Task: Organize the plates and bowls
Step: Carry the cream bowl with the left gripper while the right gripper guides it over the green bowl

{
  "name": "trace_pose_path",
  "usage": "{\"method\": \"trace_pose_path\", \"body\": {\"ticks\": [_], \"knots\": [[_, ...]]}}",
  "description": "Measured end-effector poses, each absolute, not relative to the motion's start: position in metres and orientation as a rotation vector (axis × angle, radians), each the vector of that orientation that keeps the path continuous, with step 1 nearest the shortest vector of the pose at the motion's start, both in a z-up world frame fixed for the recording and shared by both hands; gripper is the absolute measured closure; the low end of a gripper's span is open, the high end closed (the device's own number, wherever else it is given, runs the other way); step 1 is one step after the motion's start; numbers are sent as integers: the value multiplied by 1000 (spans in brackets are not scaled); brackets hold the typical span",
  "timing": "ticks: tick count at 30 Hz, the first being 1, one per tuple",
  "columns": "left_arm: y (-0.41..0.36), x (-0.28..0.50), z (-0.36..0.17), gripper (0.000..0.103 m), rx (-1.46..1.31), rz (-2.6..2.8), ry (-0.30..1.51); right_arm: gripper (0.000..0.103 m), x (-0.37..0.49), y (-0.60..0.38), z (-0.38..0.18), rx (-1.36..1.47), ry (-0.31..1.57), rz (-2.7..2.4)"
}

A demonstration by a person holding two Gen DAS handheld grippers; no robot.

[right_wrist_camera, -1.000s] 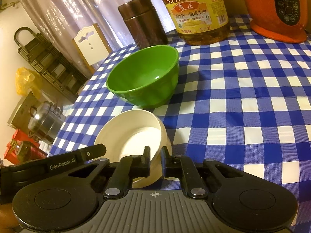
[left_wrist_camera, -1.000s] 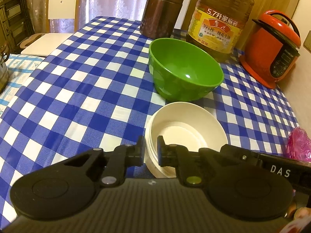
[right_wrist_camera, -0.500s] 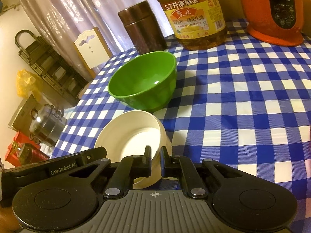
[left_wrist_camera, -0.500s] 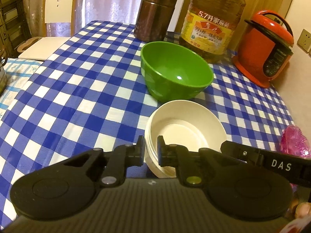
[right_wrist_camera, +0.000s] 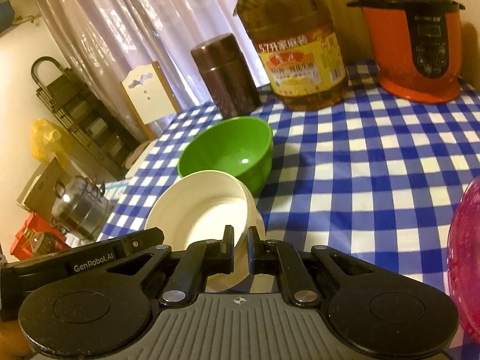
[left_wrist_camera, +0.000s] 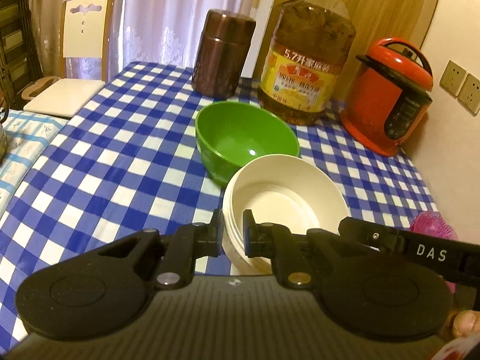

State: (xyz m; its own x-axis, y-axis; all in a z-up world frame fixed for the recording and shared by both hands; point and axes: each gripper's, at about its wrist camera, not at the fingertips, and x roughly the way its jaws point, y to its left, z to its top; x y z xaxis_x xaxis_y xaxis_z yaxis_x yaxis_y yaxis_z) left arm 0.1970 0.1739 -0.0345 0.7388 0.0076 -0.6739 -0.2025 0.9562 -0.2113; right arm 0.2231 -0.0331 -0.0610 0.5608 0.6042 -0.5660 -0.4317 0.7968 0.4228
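Left gripper [left_wrist_camera: 232, 229]: I have it pinched narrow on the near rim of the round cream-white plastic bowl [left_wrist_camera: 285, 201].
Right gripper [right_wrist_camera: 240, 247]: mine too, clamped on the opposite rim of that bowl [right_wrist_camera: 204, 210].
Cream bowl: I hold it tilted above the blue-and-white checked tablecloth [left_wrist_camera: 114, 156].
Pink ribbed dish [right_wrist_camera: 465, 258]: at my right edge, partly cut off.
Glossy green plastic bowl [left_wrist_camera: 244, 141]: upright just behind the cream one.
Farther back: brown metal canister [left_wrist_camera: 223, 54], big yellow-labelled oil jug [left_wrist_camera: 309, 60], orange-red electric cooker [left_wrist_camera: 390, 96].
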Motion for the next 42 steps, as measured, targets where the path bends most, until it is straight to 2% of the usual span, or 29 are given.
{"method": "trace_pose_path", "body": {"ticks": [16,29,42], "knots": [[173,236,0,92,-271,90,630,95,255,-39,-36,285,691,606],[190,273,-15,92,-323,117,604,96,299,-21,-27,246,644,604],[210,301,-28,92,-325,156,605,96,330,6,-41,207,641,621]]}}
